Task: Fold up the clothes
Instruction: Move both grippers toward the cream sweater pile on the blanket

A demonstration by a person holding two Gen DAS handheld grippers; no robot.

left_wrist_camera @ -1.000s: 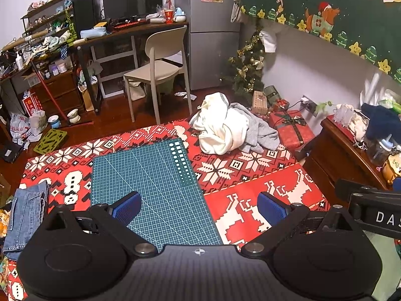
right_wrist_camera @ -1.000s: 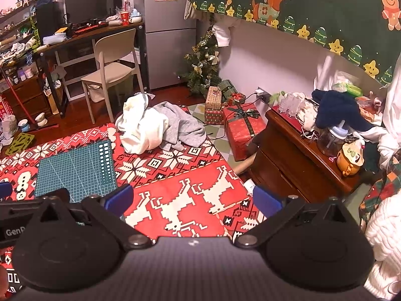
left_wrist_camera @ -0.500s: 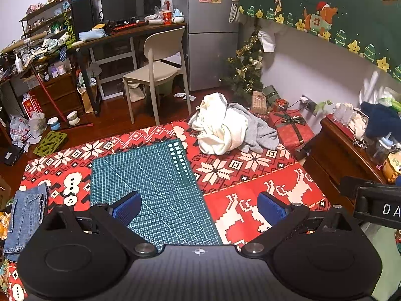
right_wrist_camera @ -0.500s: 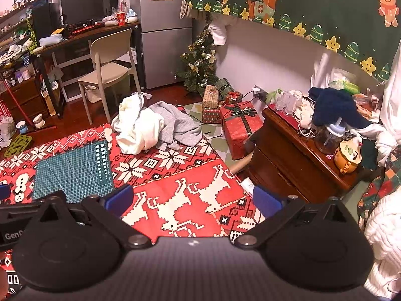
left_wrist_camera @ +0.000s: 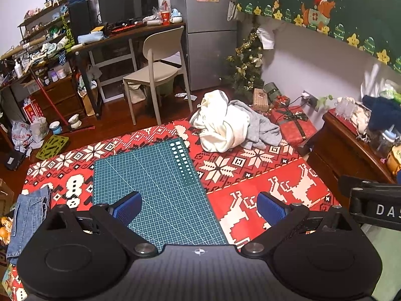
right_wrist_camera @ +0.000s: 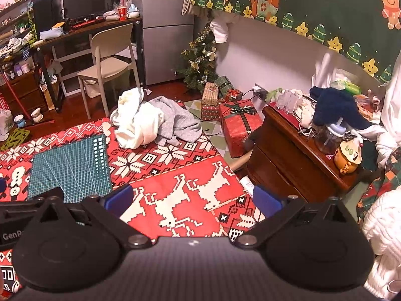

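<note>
- Two grippers hang above the table, each with two blue-padded fingers spread wide and nothing between them: the left gripper (left_wrist_camera: pixel 199 204) sits over the near end of the mat, the right gripper (right_wrist_camera: pixel 191 197) over the reindeer pattern beside it.
- One red-and-white Christmas tablecloth (left_wrist_camera: pixel 253 165) covers the table, and one green cutting mat (left_wrist_camera: pixel 150 175) lies flat on it.
- Two loose garments are heaped together at the far right corner of the table, well apart from both grippers: a white garment (left_wrist_camera: pixel 223 125) bunched on top and a grey garment (left_wrist_camera: pixel 260 125) spread under and beside it, touching.
- One pair of blue jeans (left_wrist_camera: pixel 27 213) lies on the left edge of the table, away from the heap.
- One beige chair (left_wrist_camera: pixel 158 70) stands at a dark desk (left_wrist_camera: pixel 125 37) beyond the table.
- One small Christmas tree (right_wrist_camera: pixel 200 60) stands in the corner, with four wrapped gifts that I can count at its foot; the largest is a red gift box (right_wrist_camera: pixel 240 125) with a dark ribbon.
- One dark wooden cabinet (right_wrist_camera: pixel 288 155) on the right is crowded with bottles and cloth.
</note>
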